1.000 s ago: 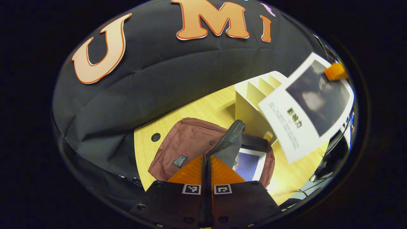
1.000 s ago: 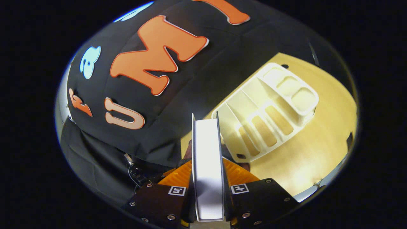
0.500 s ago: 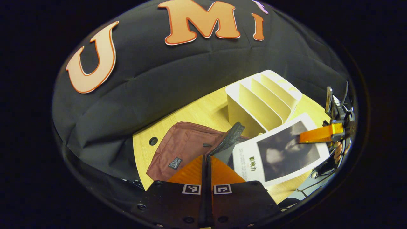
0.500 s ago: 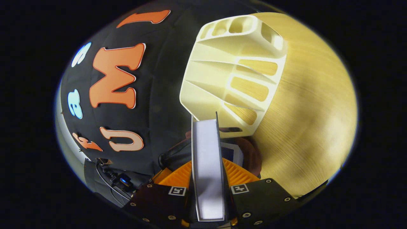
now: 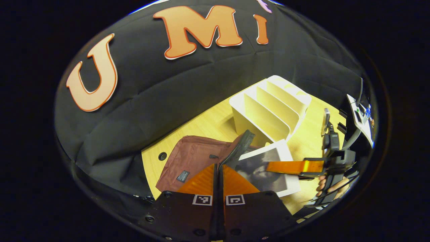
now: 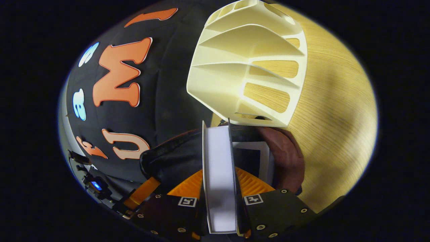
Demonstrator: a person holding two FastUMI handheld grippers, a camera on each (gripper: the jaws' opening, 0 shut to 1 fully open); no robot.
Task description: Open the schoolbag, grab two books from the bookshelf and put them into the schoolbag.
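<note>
A maroon fabric schoolbag (image 5: 191, 159) is seen lying flat on a pale wood-grain table (image 5: 208, 121), its zippered flap (image 5: 240, 148) pinched and lifted by the closed left gripper (image 5: 218, 168). The cloth looks thin, soft and floppy, so the mouth is judged likely to sag unless the flap is kept raised by its zipper edge. A white-covered book (image 6: 220, 174) with a dark cover picture is clamped between the fingers of the right gripper (image 6: 220, 183), gripped across its thickness at one edge, and is held at the bag's opening. It appears stiff, flat and light, with a smooth cover judged somewhat slippery. A second book (image 6: 250, 158) is seen already lying inside the bag. Just behind stands a cream plastic bookshelf (image 5: 268, 107), rigid, with slanted dividers and slots showing no books.
</note>
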